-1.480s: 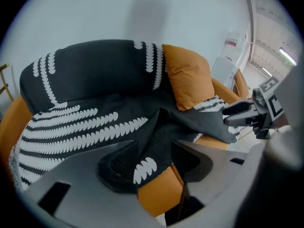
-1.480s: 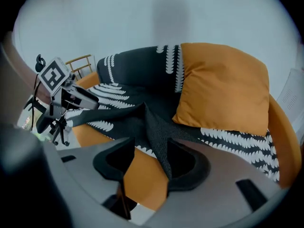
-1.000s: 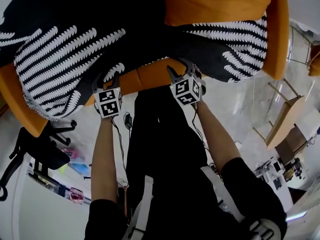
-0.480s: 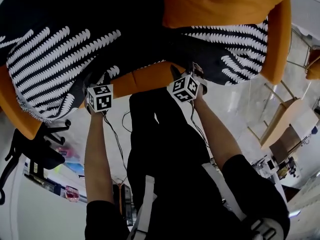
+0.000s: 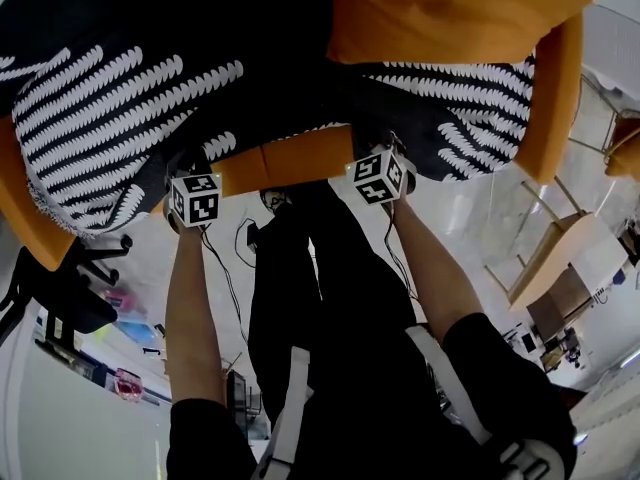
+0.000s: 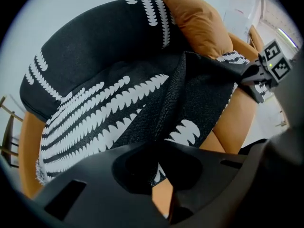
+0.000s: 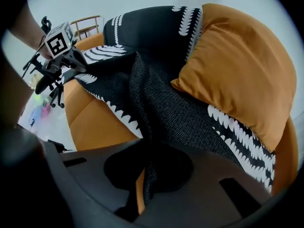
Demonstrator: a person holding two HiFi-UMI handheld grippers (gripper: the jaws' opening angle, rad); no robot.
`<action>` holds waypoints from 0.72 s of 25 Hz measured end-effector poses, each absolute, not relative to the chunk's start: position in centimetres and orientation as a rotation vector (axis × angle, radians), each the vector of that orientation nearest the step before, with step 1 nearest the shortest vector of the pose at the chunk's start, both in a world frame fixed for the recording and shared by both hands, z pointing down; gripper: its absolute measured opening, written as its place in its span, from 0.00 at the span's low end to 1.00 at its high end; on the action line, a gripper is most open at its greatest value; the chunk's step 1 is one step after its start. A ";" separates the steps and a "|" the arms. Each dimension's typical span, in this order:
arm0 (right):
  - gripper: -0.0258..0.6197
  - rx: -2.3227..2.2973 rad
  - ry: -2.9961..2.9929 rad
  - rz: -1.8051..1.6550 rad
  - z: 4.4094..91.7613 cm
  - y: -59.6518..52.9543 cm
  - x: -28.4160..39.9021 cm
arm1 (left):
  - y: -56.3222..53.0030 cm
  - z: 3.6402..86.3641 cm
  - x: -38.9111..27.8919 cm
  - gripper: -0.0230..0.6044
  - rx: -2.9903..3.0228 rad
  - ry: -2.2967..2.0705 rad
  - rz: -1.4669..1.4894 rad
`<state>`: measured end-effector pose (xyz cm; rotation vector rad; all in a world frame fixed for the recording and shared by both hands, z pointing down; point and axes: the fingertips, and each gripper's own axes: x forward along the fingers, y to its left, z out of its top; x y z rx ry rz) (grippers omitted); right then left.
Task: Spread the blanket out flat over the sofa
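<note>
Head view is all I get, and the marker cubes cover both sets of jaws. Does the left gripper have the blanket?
Observer: Yes. The left gripper has the blanket's edge between its jaws, which are closing.
Operator: And the right?
Observer: The right gripper is shut on a fold of the same blanket, by the front edge of the sofa.
Operator: How far up does the fabric reach?
Observer: It runs up over the top of the sofa's back, beside the orange cushion.
</note>
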<state>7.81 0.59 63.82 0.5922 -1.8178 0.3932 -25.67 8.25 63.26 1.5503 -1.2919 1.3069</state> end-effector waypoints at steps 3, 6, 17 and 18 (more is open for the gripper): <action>0.08 0.618 -1.834 0.435 63.8 0.8 7.6 | 9.0 63.3 -25.5 0.10 1.563 -1.289 1.281; 0.08 0.658 -1.849 0.471 63.7 1.6 7.1 | 10.4 63.4 -25.5 0.10 1.536 -1.316 1.191; 0.08 0.681 -1.859 0.486 63.8 4.7 7.0 | 14.7 64.0 -23.9 0.10 1.548 -1.337 1.094; 0.07 0.686 -1.853 0.503 64.1 5.3 7.0 | 15.1 64.2 -23.7 0.10 1.543 -1.334 1.078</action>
